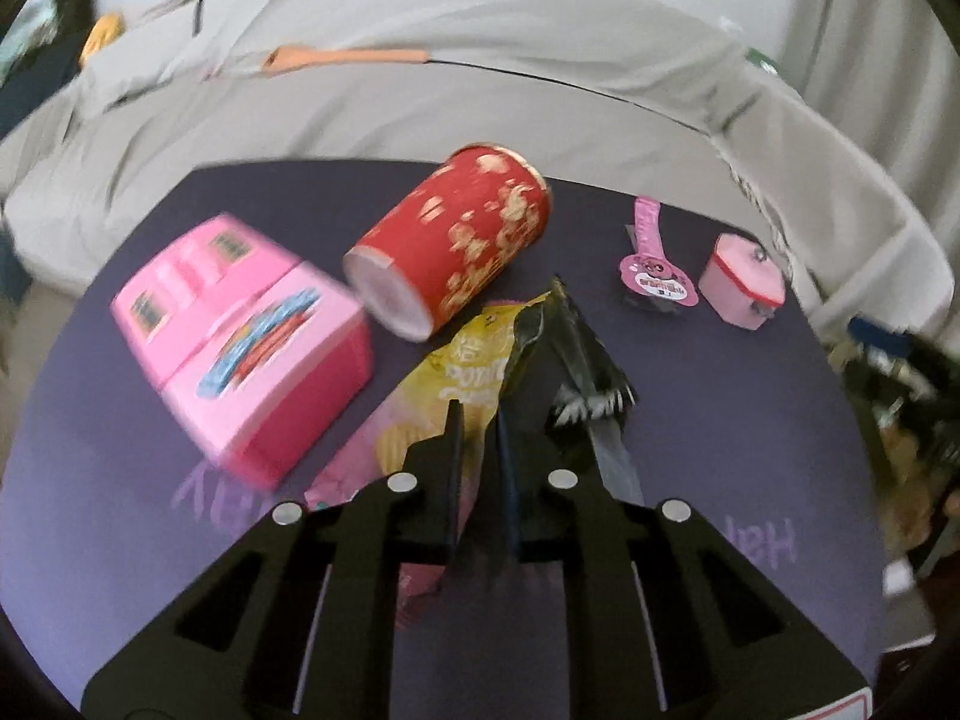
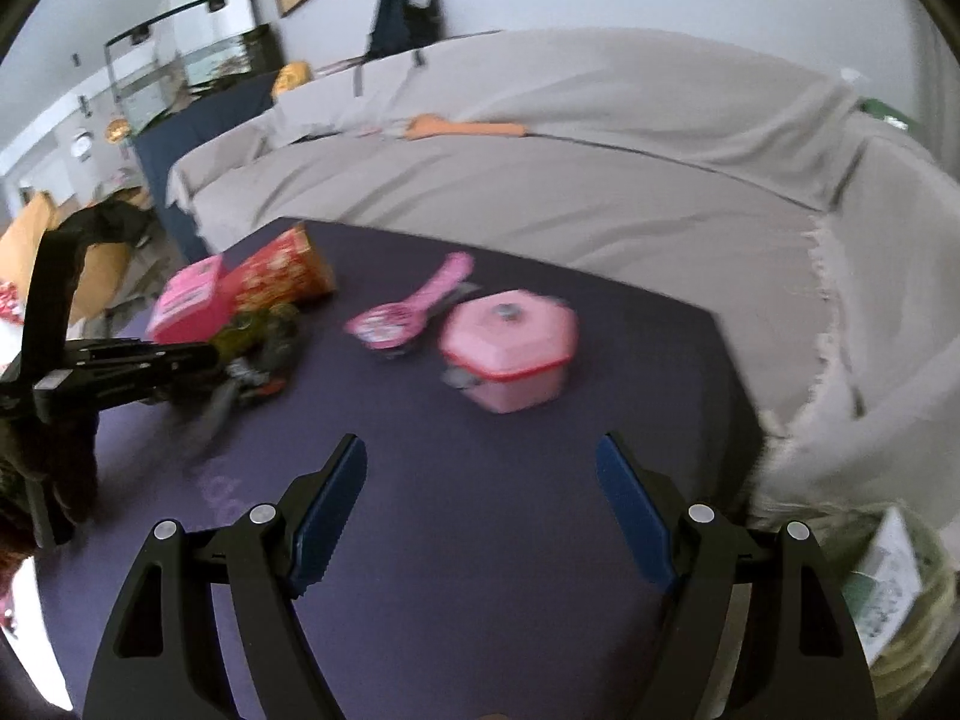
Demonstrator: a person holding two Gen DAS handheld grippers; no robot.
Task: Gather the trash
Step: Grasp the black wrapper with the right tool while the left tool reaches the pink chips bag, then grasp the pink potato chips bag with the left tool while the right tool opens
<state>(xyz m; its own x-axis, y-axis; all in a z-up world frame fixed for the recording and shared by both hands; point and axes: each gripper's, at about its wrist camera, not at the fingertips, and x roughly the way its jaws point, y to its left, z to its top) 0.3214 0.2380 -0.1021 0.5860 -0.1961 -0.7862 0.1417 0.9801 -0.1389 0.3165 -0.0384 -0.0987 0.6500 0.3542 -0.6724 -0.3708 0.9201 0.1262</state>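
Low in the left wrist frame, the left gripper (image 1: 480,420) has its jaws closed on a crumpled yellow chip bag (image 1: 456,372), whose dark torn inside flares to the right of the fingers. Only this view shows the bag's print and how it lies: its long axis runs from the lower centre up toward the middle of the frame, the ragged open end pointing away from the camera, over the purple table (image 1: 720,480). A red cup (image 1: 456,240) lies on its side just above the bag, its base toward the lower left, beside a pink box (image 1: 240,336).

Seen from the right wrist, the right gripper (image 2: 480,480) hangs above the table with jaws spread wide and nothing between them. At that frame's left edge the left gripper reaches in horizontally, the bag a blurred dark bundle at its tip. A pink lidded container (image 2: 510,354) and a pink watch package (image 2: 414,306) sit mid-frame.
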